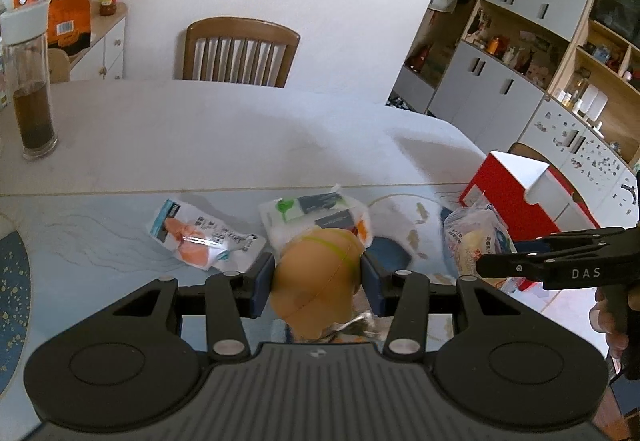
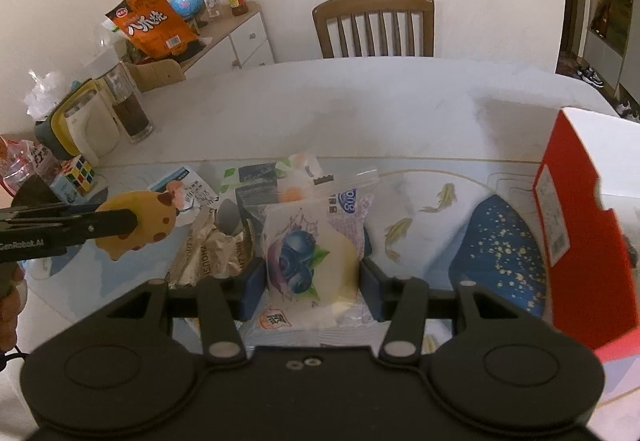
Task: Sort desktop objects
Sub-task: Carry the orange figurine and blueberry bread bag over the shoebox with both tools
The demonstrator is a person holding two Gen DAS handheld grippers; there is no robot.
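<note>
My left gripper [image 1: 317,283] is shut on a soft yellow toy [image 1: 316,277] with brown spots and holds it above the table; the toy also shows in the right wrist view [image 2: 138,227]. My right gripper [image 2: 313,283] is shut on a blueberry snack packet [image 2: 310,261] and holds it over the pile; the packet also shows in the left wrist view [image 1: 476,241]. Loose snack packets lie on the table: a salmon-print one [image 1: 200,237], a white and green one [image 1: 308,209] and a crumpled foil one [image 2: 208,249].
A red and white box [image 2: 580,241] stands at the right. A dark blue speckled mat [image 2: 500,261] lies beside it. A tall glass bottle [image 1: 30,81], a Rubik's cube [image 2: 80,171], a kettle [image 2: 86,125] and an orange bag [image 2: 152,23] stand at the left. A wooden chair [image 1: 238,51] stands behind the table.
</note>
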